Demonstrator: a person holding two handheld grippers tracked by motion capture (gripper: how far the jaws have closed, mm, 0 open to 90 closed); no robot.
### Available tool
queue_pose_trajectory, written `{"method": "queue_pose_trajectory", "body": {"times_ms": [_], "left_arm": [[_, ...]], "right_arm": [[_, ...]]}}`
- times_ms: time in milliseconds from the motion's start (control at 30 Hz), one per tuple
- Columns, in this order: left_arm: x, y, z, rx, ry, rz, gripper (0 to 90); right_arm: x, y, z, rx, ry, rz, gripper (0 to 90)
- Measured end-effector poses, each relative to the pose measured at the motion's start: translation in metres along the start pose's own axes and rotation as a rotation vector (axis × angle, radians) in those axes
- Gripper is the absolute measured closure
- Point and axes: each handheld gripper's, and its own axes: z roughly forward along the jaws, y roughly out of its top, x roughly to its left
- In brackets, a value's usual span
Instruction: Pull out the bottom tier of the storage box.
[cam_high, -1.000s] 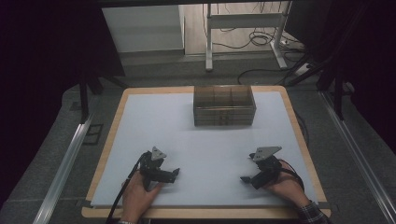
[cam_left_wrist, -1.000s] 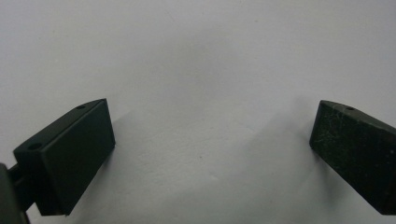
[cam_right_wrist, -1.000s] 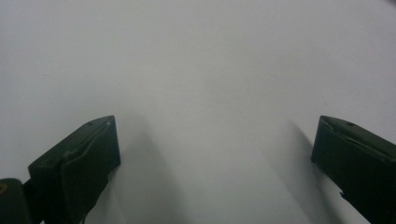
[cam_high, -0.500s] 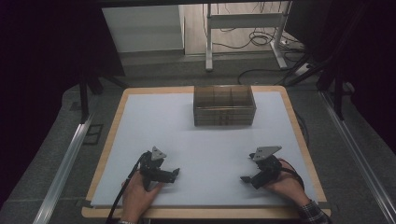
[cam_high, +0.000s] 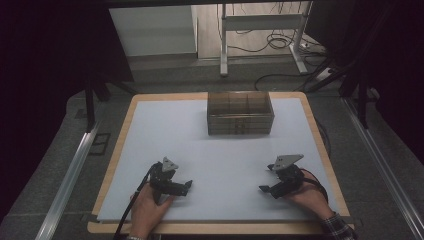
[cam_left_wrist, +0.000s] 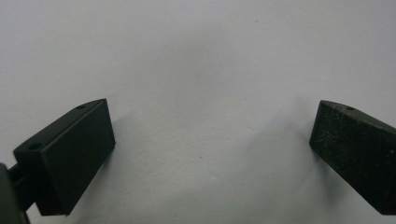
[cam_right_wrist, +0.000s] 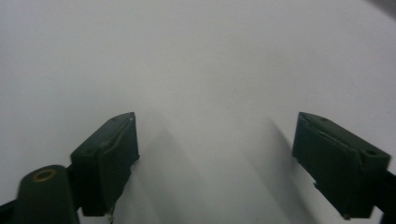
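The compartment box (cam_high: 240, 113) sits at the far middle of the white mat (cam_high: 220, 150), well apart from both grippers. My right gripper (cam_high: 268, 189) has just been closing slightly on nothing; the left gripper (cam_high: 186, 187) gapes empty. No grasp begun.

Seen from high above the near edge of the desk (cam_high: 150, 130), the fixed camera looks forward and down, taking in the whole white top, the divided box (cam_high: 240, 113) at the far side and the floor beyond. Two cameras ride the left tongs (cam_high: 186, 186) and right tongs (cam_high: 266, 189), each held close over bare white desk short of the box, ground the high view shares.
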Motion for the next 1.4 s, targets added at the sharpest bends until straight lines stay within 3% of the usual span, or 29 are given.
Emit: {"method": "queue_pose_trajectory", "body": {"times_ms": [100, 400, 633, 1267, 1400], "left_arm": [[0.0, 0.0, 0.0, 0.001, 0.0, 0.001, 0.0], [0.0, 0.0, 0.0, 0.001, 0.0, 0.001, 0.0], [0.0, 0.0, 0.0, 0.001, 0.0, 0.001, 0.0], [0.0, 0.0, 0.0, 0.005, 0.0, 0.005, 0.0], [0.0, 0.0, 0.0, 0.005, 0.0, 0.005, 0.0]], "right_arm": [[0.0, 0.004, -0.002, 0.023, -0.017, -0.02, 18.6], [-0.003, 0.013, -0.004, 0.023, -0.038, -0.023, 22.2], [-0.005, 0.018, -0.002, 0.042, -0.086, -0.043, 28.3], [-0.013, 0.032, 0.006, 0.02, -0.169, -0.076, 32.6], [-0.013, 0.035, 0.009, 0.02, -0.201, -0.123, 37.8]]}}
